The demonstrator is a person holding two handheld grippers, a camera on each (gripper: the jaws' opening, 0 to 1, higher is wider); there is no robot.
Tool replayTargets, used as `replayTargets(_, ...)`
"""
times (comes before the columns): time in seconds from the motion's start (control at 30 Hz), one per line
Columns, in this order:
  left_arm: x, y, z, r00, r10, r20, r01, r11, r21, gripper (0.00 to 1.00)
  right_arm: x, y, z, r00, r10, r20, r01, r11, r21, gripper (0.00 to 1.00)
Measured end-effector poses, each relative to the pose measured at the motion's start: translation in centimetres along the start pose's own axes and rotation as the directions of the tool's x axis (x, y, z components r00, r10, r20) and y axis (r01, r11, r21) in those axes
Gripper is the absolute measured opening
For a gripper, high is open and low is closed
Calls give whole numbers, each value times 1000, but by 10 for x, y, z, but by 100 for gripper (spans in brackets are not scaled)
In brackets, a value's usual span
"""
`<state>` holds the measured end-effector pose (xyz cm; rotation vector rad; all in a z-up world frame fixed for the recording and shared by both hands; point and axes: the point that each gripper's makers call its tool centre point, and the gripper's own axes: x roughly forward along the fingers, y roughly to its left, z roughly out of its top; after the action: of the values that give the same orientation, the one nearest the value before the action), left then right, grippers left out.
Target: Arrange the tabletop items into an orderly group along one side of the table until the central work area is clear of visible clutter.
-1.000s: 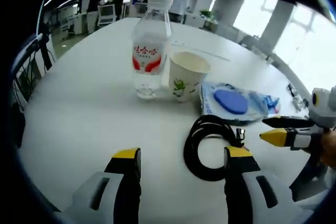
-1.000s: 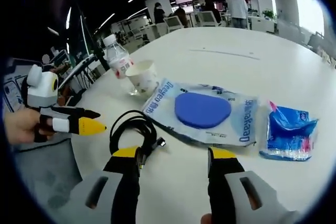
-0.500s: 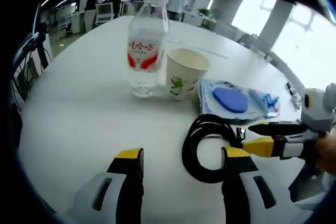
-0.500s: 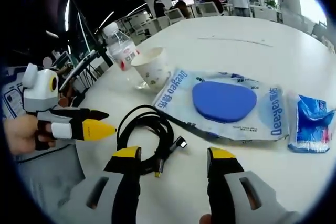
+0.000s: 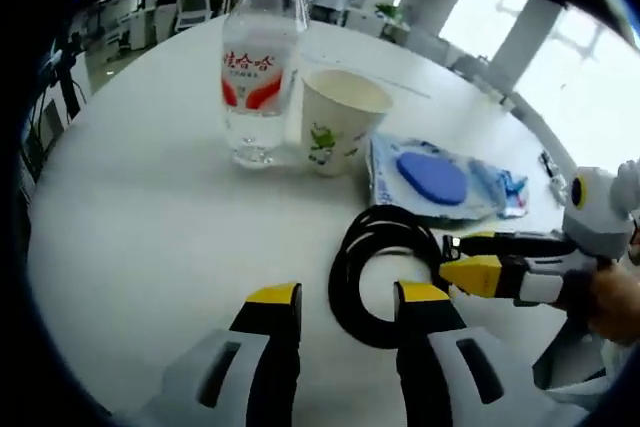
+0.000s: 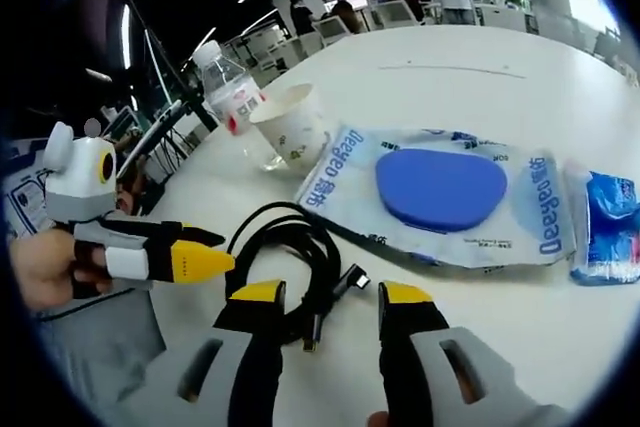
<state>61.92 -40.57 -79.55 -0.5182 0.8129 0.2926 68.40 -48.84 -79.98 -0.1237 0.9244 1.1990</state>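
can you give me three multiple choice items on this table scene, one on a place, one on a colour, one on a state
1. Where does the white paper cup stand?
A. beside the clear plastic water bottle
B. on the coiled black cable
C. on the wipes pack

2. What colour is the oval lid on the flat wet wipes pack?
A. red
B. blue
C. green

3. How is the bottle?
A. lying down
B. upright, capped
C. upright, cap off

Answers: 1 A, the cup stands right next to the bottle in the left gripper view; 2 B, the lid is plain blue; 3 B, it stands with its white cap on.
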Motion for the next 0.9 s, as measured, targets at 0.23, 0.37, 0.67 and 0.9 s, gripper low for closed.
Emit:
replayTargets(0.23,3,-5,-8,999,-5,-51,5,1000,-1,24,5,-1,-1,1000,-16,-8,16,998,-56,26)
replayTargets(0.37,9,-3,-11,998,9,-66,-9,1000,3,14,7,-5,0,1000,-30,4,30,999,-38,22)
replayTargets(0.67,9,-4,-13,996,-5,-89,-3,996,-91,5,7,6,-1,1000,-6,-17,6,999,-35,11)
replayTargets(0.9,1,-4,-16,996,-29,-82,19,993,-119,2,4,6,0,1000,6,-20,-6,1000,-1,9)
